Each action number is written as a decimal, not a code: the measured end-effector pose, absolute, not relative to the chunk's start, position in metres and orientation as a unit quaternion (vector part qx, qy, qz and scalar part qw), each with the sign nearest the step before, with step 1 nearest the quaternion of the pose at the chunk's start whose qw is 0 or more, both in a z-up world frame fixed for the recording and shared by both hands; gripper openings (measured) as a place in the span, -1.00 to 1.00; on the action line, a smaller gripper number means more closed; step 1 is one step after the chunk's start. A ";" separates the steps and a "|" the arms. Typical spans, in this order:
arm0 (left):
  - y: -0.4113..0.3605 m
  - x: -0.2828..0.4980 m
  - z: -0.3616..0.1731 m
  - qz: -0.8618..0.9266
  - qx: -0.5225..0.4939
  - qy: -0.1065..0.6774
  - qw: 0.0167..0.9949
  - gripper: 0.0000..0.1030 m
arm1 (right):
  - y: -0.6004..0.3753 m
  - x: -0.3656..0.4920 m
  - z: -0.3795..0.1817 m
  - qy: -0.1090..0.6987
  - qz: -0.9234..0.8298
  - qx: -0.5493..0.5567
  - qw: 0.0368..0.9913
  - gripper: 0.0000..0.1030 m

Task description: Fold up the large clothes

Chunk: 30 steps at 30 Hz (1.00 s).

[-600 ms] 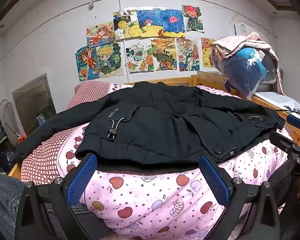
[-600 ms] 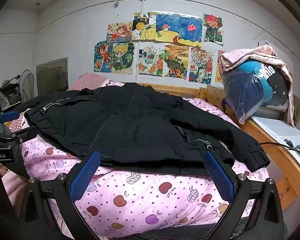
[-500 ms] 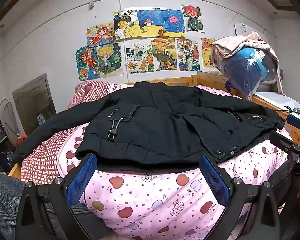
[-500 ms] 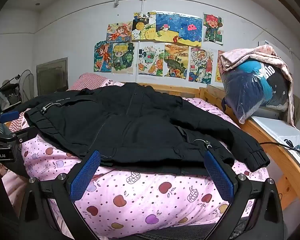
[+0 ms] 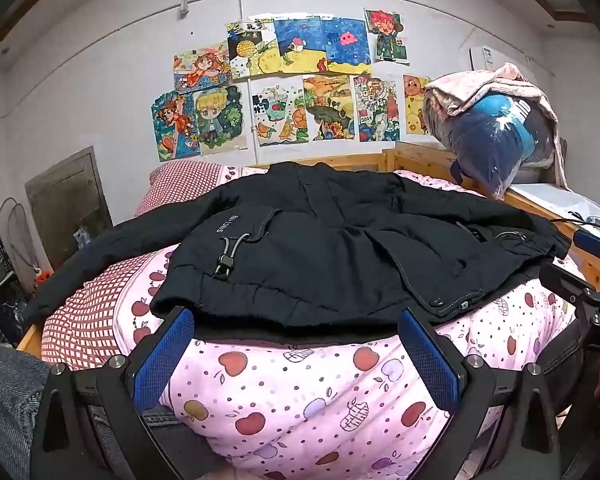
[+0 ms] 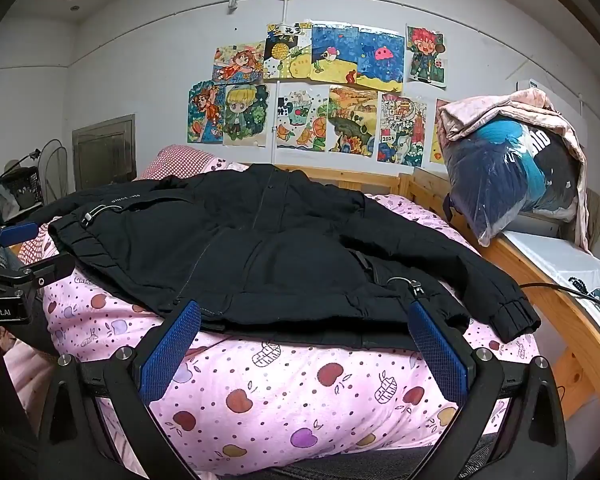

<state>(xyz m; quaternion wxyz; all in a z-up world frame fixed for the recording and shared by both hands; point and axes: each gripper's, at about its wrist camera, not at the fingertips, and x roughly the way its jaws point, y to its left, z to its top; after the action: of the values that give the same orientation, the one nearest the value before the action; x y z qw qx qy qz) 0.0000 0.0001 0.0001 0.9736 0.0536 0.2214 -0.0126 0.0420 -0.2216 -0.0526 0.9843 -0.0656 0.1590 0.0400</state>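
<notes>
Here, a black jacket (image 5: 340, 248) is seen spread flat across the middle of both frames, on a bed covered by a pink quilt (image 5: 300, 384) printed with apples. In the left wrist view one sleeve (image 5: 112, 248) is stretched toward the left edge of the frame, over a red-checked sheet (image 5: 84, 320); in the right wrist view the other sleeve ends in a ribbed cuff (image 6: 516, 320) at lower right, lying on the quilt. A toggled drawcord (image 5: 226, 260) is visible on the hem left of centre.

The left claw (image 5: 296, 354) is held at the bottom of its frame with its blue pads (image 5: 164, 356) wide apart and nothing between them; the tips are lined up with the jacket's hem, though contact cannot be judged. The right claw (image 6: 304, 350) is likewise spread, empty, its pads (image 6: 438, 350) framing the hem at the near edge of the quilt.

Along the upper part of both frames, coloured drawings (image 6: 316, 88) are pinned to the white wall. At the right, a clear bag of bundled clothes (image 6: 512, 168) is propped on the wooden bed frame (image 6: 548, 304).
</notes>
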 end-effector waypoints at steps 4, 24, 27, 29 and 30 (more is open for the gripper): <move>0.000 0.000 0.000 -0.012 0.054 0.221 0.974 1.00 | -0.221 0.042 -0.054 0.157 0.041 -0.066 0.985 0.98; 0.000 0.000 0.000 -0.012 0.052 0.222 0.974 1.00 | -0.225 0.045 -0.059 0.155 0.041 -0.065 0.985 0.98; 0.005 0.002 -0.002 -0.012 0.052 0.222 0.973 1.00 | -0.226 0.045 -0.063 0.155 0.041 -0.063 0.985 0.98; 0.005 0.002 -0.002 -0.012 0.052 0.222 0.974 1.00 | -0.226 0.045 -0.063 0.155 0.041 -0.064 0.985 0.98; 0.005 0.001 -0.002 -0.012 0.051 0.222 0.974 1.00 | -0.226 0.045 -0.063 0.155 0.041 -0.064 0.985 0.98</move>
<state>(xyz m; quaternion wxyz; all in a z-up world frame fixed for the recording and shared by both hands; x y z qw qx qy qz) 0.0015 0.0046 -0.0020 0.9736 0.0513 0.2221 -0.0120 0.0449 -0.2256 -0.0634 0.9850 -0.0640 0.1549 0.0408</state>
